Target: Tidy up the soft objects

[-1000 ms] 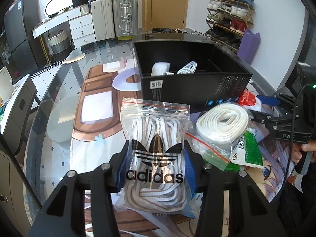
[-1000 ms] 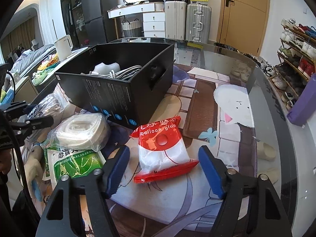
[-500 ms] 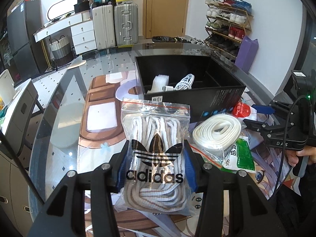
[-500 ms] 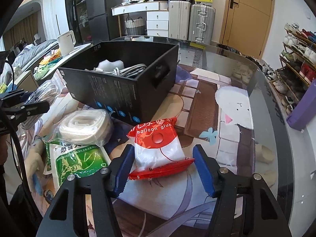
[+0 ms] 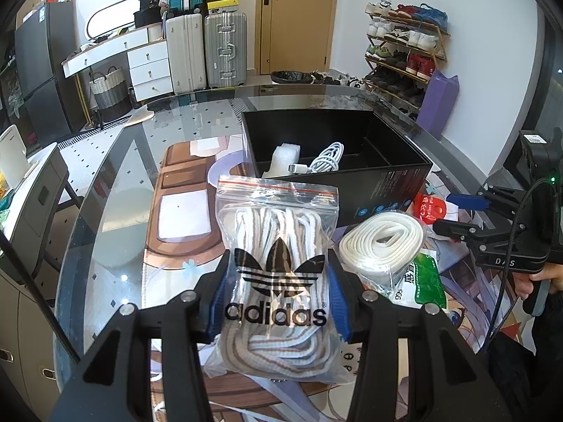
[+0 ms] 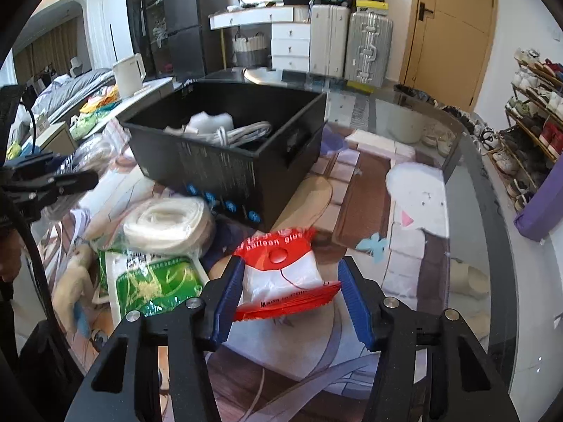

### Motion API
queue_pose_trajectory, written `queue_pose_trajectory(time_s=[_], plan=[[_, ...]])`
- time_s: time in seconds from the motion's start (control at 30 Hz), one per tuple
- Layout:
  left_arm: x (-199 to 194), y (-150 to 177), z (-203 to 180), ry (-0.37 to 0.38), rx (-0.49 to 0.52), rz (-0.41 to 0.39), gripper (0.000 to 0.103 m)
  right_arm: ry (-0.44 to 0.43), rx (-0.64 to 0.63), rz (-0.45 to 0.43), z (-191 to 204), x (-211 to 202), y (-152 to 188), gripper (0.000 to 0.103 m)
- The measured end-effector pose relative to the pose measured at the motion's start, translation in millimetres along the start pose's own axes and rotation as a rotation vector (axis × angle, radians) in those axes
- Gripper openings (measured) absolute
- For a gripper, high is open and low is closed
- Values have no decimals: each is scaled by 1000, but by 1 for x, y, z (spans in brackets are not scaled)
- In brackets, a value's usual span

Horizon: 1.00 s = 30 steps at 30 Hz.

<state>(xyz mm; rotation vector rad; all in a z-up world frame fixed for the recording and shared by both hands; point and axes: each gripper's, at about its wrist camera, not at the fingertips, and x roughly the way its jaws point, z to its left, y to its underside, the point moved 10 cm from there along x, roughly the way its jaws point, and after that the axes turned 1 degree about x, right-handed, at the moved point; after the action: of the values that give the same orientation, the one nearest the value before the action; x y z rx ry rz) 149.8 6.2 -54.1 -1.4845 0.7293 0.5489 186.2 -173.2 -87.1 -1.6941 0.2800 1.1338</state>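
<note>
Blue-padded left tongs (image 5: pixel 278 302) clench one lace bag (image 5: pixel 278 274); right tongs (image 6: pixel 295 299) closing, seemingly touching one glue packet (image 6: pixel 281 274) (red-white).

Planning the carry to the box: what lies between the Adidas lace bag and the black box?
In the left wrist view, only bare table mat shows between the lace bag and the black box, though the bag's top edge overlaps the box front.

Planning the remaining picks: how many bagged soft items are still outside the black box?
4: adidas lace bag clamped in the left gripper, white strap roll beside it, green packet underneath, balloon glue packet between right gripper's closing jaws. Others may be hidden.
</note>
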Motion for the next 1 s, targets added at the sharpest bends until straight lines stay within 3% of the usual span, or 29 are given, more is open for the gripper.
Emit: queue_pose_trajectory(time_s=[0.43,0.67,1.0], plan=[[0,0,-2,3,-5,-1,47,-23,-19,11,7,10,5,53],[-6,-6,-3,24,-27,-30,47,-42,-28,-5,11,3,2,47],[-15,-13,0,37,-44,-72,47,-40,-25,-56,9,-19,-10,47]])
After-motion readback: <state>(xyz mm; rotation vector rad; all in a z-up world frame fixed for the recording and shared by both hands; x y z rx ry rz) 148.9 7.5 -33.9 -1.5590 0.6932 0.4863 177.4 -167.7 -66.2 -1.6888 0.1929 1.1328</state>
